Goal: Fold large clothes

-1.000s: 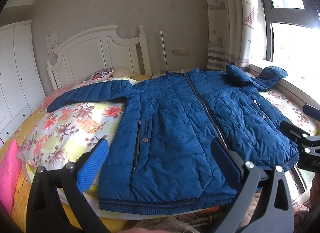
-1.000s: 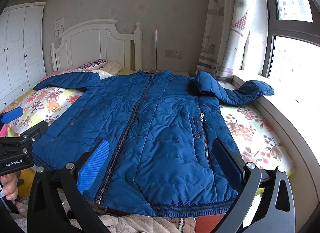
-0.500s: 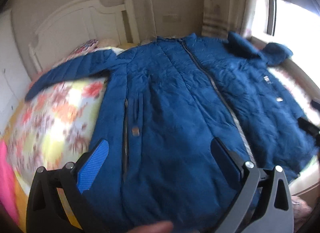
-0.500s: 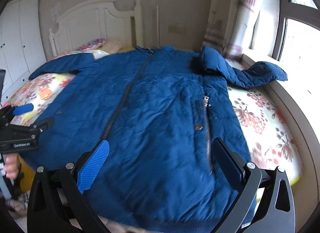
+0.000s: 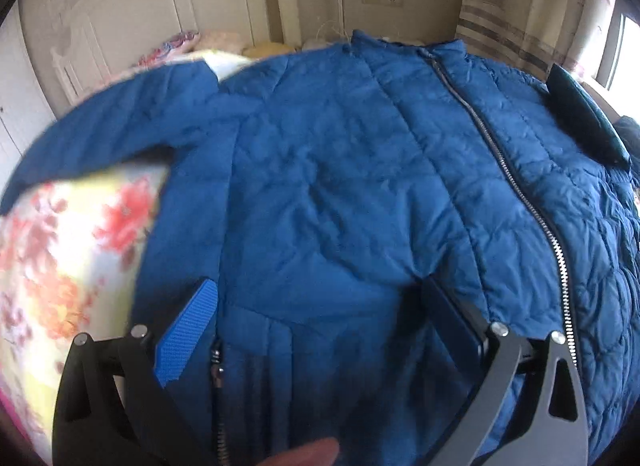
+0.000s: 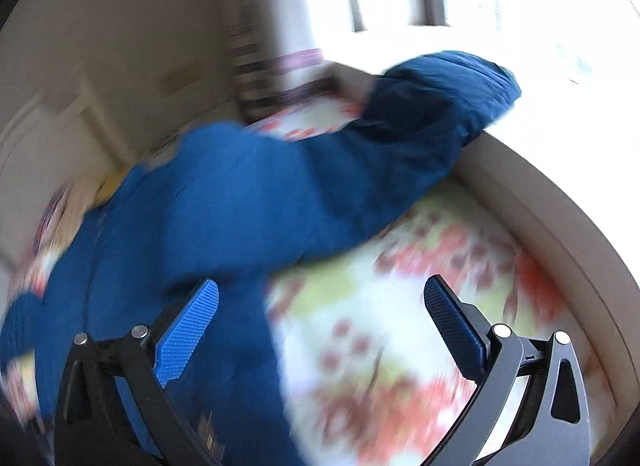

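On the flowered bedspread point(image 6: 400, 346) lay a blue quilted jacket point(image 5: 340, 193), front up and zipped, one sleeve point(image 6: 420, 125) reaching to the window ledge point(image 6: 560, 225). Its chest filled the gap of the left gripper point(image 5: 320, 322), whose jaws stood wide apart and held nothing. The right gripper point(image 6: 320, 322) was also spread and empty, its blue pad over the jacket's side edge, the view blurred.

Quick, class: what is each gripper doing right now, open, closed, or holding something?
Left gripper: open, over the blue jacket, holding nothing.
Right gripper: open, holding nothing.
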Motion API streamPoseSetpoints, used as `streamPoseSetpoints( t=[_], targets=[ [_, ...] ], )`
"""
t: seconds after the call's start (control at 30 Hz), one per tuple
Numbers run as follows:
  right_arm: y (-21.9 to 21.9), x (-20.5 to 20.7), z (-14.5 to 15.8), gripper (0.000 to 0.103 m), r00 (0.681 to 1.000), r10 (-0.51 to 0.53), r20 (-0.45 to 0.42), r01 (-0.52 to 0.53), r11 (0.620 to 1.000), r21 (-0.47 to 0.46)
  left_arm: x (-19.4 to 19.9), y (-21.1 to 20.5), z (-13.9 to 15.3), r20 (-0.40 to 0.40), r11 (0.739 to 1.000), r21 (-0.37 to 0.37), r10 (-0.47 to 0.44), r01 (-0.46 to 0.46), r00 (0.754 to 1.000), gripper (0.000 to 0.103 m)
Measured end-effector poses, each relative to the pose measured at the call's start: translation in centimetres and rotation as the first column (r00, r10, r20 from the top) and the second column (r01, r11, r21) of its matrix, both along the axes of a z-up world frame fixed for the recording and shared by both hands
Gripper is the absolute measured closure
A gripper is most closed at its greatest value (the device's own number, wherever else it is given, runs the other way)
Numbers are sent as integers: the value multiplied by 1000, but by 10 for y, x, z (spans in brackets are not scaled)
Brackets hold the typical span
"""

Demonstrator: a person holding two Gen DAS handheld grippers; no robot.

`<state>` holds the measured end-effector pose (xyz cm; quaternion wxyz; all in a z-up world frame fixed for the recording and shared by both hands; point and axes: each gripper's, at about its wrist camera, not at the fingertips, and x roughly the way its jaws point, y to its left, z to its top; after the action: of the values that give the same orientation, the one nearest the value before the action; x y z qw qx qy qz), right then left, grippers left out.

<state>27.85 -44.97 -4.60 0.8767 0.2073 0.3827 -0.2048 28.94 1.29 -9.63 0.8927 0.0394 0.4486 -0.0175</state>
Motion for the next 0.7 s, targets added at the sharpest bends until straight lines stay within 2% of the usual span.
streamPoseSetpoints(
  t=[0.07, 0.17, 0.27, 0.3, 0.33, 0.4, 0.47, 0.57, 0.63, 0.7],
  targets=[
    [-23, 18, -6, 8, 999, -52, -8, 52, 998, 25, -1, 3, 0, 4, 1000, -24, 0, 0, 1000, 2],
    [-45, 41, -15, 27, 994, -103, -29, 105, 993, 59, 1, 3, -3, -5, 1000, -22, 2, -2, 1000, 2],
    [-61, 48, -22, 30, 985, -171, -17, 171, 981, 95, 1, 1, -4, -5, 1000, -17, 3, -3, 1000, 2],
    [-64, 50, -25, 36, 982, -190, -8, 189, 976, 105, 1, 1, -4, -6, 1000, -17, 3, -3, 1000, 2],
    [-69, 52, -28, 41, 981, -195, 3, 193, 974, 116, 1, 1, -4, -8, 1000, -22, 3, -3, 1000, 2],
    [-70, 53, -30, 72, 982, -186, 36, 180, 974, 135, 2, 2, -4, -10, 999, -32, 3, -3, 1000, 2],
    [-62, 49, -21, 89, 983, -146, 108, 133, 984, 119, 2, 3, -5, -8, 999, -32, 2, -2, 1000, 2],
    [-26, 42, 13, 89, 955, -1, 297, -21, 997, 72, 2, 2, -5, -7, 1000, -29, 2, -2, 1000, 2],
    [11, 43, 34, 89, 926, 131, 354, -148, 989, 21, 3, 2, -5, -7, 1000, -27, 2, -2, 1000, 2],
    [63, 45, 55, 89, 875, 299, 380, -297, 953, -65, 3, 2, -5, -7, 1000, -27, 2, -2, 1000, 2]
  ],
)
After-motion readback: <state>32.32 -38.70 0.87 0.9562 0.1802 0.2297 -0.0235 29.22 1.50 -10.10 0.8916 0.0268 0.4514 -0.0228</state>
